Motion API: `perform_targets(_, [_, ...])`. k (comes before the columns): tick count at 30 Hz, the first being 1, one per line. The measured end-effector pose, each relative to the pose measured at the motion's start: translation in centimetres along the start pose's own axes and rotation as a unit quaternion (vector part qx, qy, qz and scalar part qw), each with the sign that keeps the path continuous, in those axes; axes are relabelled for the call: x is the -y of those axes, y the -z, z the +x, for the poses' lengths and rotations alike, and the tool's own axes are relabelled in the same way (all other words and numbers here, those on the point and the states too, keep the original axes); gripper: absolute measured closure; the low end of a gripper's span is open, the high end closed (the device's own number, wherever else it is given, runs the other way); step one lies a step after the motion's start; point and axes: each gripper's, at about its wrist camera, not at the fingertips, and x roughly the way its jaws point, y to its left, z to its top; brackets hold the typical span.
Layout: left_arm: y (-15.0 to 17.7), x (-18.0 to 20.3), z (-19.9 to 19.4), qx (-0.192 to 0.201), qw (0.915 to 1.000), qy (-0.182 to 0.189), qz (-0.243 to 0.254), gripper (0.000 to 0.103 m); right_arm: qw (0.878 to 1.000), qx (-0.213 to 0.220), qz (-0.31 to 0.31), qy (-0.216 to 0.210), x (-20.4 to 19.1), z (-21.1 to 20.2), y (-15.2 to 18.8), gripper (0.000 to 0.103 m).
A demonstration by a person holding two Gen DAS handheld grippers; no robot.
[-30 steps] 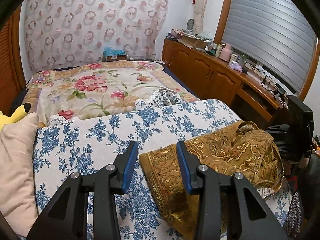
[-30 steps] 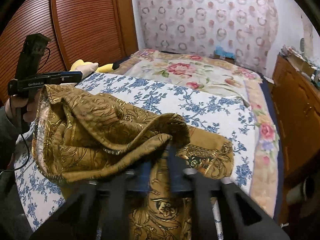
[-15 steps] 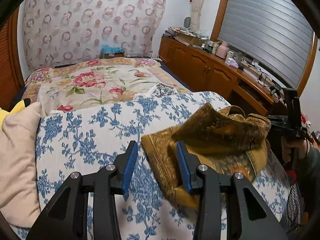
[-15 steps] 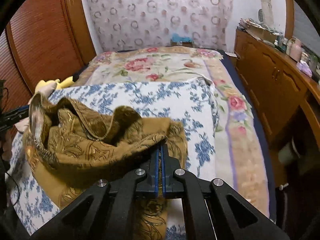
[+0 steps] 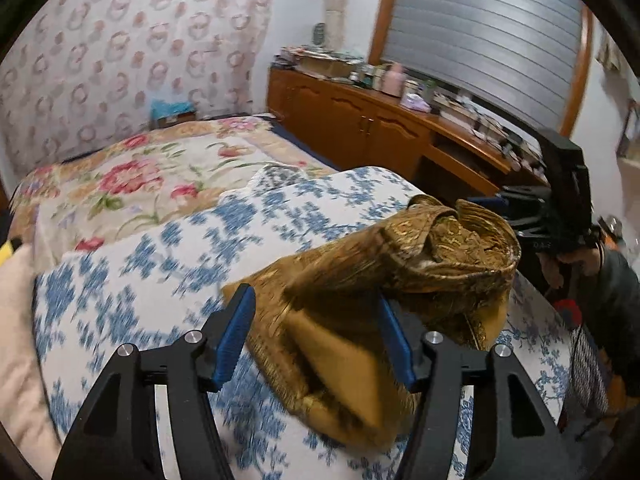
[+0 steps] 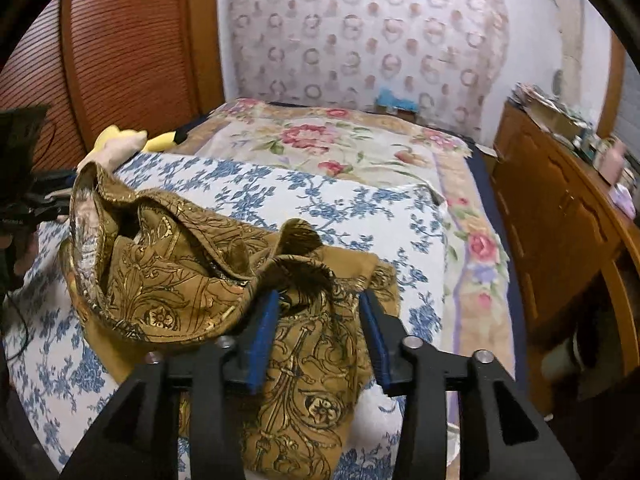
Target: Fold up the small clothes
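A gold-brown patterned garment (image 5: pixel 400 280) lies bunched and half folded on the blue-flowered quilt (image 5: pixel 160 264). My left gripper (image 5: pixel 316 336) is low over the garment's near corner. Its jaws are opening, the cloth lies between them, and the pads do not press on it. In the right wrist view the same garment (image 6: pixel 168 272) is heaped at the left. My right gripper (image 6: pixel 320 340) straddles a raised fold of it. Its jaws are opening too, with the blue pads (image 6: pixel 262 336) standing clear of the cloth. Each gripper also appears in the other view, the right gripper (image 5: pixel 560 208) and the left gripper (image 6: pixel 24 184).
A cream pillow (image 5: pixel 16 320) and a yellow plush toy (image 6: pixel 120 140) lie at the quilt's left. Beyond it spreads a flowered blanket (image 5: pixel 140 184). A cluttered wooden cabinet (image 5: pixel 360 128) runs along the bed's right side. A wooden slatted door (image 6: pixel 120 60) stands at the left.
The right gripper, shut on the garment's fold before, has opened and the fold has dropped onto the heap. The left jaws have widened and shifted right over the garment's corner.
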Motion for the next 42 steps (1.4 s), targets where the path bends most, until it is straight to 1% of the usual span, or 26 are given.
perform_targets(3, [-1.3, 0.4, 1.0, 0.001, 0.9996, 0.018, 0.024, 0.041, 1.0, -0.005, -0.002, -0.009, 0.6, 1.1, -0.4, 0.058])
perform_targets(7, [-2.5, 0.7, 1.9, -0.005, 0.9982, 0.045, 0.038, 0.041, 1.0, -0.009, 0.013, -0.025, 1.5, 2.2, -0.9, 0.058])
perform_targets(8, [-2.7, 0.8, 2.1, -0.005, 0.9979, 0.05, 0.04, 0.044, 0.999, -0.01, 0.017, -0.028, 1.8, 2.6, -1.0, 0.058])
perform_targets(9, [-2.9, 0.9, 2.3, -0.009, 0.9975, 0.057, 0.041, 0.052, 0.999, -0.01, 0.02, -0.029, 2.0, 2.8, -1.1, 0.058])
perform_targets(10, [-2.9, 1.0, 2.5, -0.011, 0.9971, 0.062, 0.042, 0.056, 0.999, -0.01, 0.022, -0.032, 2.1, 2.8, -1.2, 0.058])
perform_targets(11, [-3.0, 1.0, 2.6, -0.013, 0.9968, 0.067, 0.041, 0.068, 0.999, -0.009, 0.024, -0.036, 2.3, 3.0, -1.2, 0.058])
perform_targets(12, [-3.0, 1.0, 2.8, -0.018, 0.9966, 0.07, 0.04, 0.084, 0.999, -0.008, 0.026, -0.038, 2.4, 3.0, -1.2, 0.058])
perform_targets(14, [-3.0, 0.8, 3.1, -0.026, 0.9973, 0.06, 0.031, 0.096, 0.999, -0.006, 0.032, -0.043, 2.7, 3.1, -1.2, 0.058])
perform_targets(15, [-2.9, 0.5, 3.2, -0.026, 0.9979, 0.055, 0.022, 0.099, 0.998, -0.005, 0.036, -0.049, 2.9, 3.2, -1.1, 0.058])
perform_targets(18, [-2.9, -0.7, 2.8, -0.011, 0.9994, 0.03, -0.01, 0.1, 0.997, -0.006, 0.047, -0.061, 3.3, 3.3, -0.6, 0.058])
perform_targets(20, [-2.8, -1.7, 2.5, -0.001, 0.9993, 0.01, -0.035, 0.1, 0.996, -0.007, 0.05, -0.07, 3.5, 3.5, -0.4, 0.058])
perform_targets(21, [-2.7, -2.3, 2.2, 0.002, 0.9989, -0.003, -0.047, 0.1, 0.996, -0.009, 0.05, -0.074, 3.6, 3.7, -0.3, 0.062])
perform_targets(22, [-2.5, -2.5, 2.2, 0.003, 0.9986, -0.009, -0.051, 0.1, 0.995, -0.008, 0.05, -0.081, 3.6, 3.7, -0.2, 0.075])
perform_targets(23, [-2.3, -2.7, 2.2, 0.002, 0.9984, -0.014, -0.055, 0.1, 0.995, -0.007, 0.05, -0.087, 3.5, 3.5, -0.2, 0.083])
perform_targets(24, [-2.2, -2.8, 2.2, -0.001, 0.9982, -0.019, -0.056, 0.1, 0.994, -0.003, 0.052, -0.096, 3.6, 3.3, -0.1, 0.098])
perform_targets(26, [-2.0, -2.8, 2.1, -0.003, 0.998, -0.029, -0.056, 0.1, 0.994, 0.015, 0.059, -0.096, 3.8, 2.3, 0.0, 0.099])
perform_targets(27, [-1.8, -2.8, 2.0, -0.002, 0.9977, -0.036, -0.058, 0.1, 0.994, 0.029, 0.068, -0.074, 4.1, 1.6, 0.0, 0.1])
perform_targets(28, [-1.8, -3.0, 2.0, -0.002, 0.9972, -0.041, -0.062, 0.1, 0.995, 0.032, 0.088, -0.037, 4.7, 1.1, 0.0, 0.101])
perform_targets(29, [-1.8, -3.1, 2.0, -0.002, 0.9968, -0.043, -0.067, 0.1, 0.993, 0.031, 0.109, -0.012, 5.4, 0.8, 0.1, 0.101])
perform_targets(31, [-1.8, -3.4, 2.0, -0.002, 0.9964, -0.038, -0.076, 0.096, 0.989, 0.036, 0.14, 0.007, 6.4, 0.1, 0.3, 0.101])
perform_targets(34, [-1.8, -3.6, 2.0, -0.008, 0.9957, -0.054, -0.074, 0.082, 0.991, 0.021, 0.128, 0.033, 6.1, 0.4, 0.5, 0.101])
perform_targets(36, [-1.5, -3.7, 1.7, -0.008, 0.9958, -0.045, -0.079, 0.067, 0.991, 0.004, 0.126, 0.04, 6.1, 1.1, 0.8, 0.1])
perform_targets(38, [-1.2, -3.6, 1.6, -0.012, 0.9963, -0.037, -0.077, 0.06, 0.991, 0.004, 0.129, 0.033, 5.9, 1.1, 0.5, 0.095])
perform_targets(39, [-0.8, -3.3, 1.5, -0.019, 0.9967, -0.035, -0.07, 0.056, 0.991, 0.001, 0.13, 0.035, 5.9, 1.2, 0.4, 0.089])
perform_targets(41, [-0.3, -3.0, 1.5, -0.027, 0.9971, -0.034, -0.062, 0.048, 0.991, -0.001, 0.128, 0.032, 5.7, 1.2, 0.2, 0.071])
perform_targets(42, [0.1, -2.8, 1.8, -0.035, 0.9972, -0.029, -0.059, 0.045, 0.992, -0.001, 0.127, 0.024, 5.5, 1.3, 0.0, 0.054])
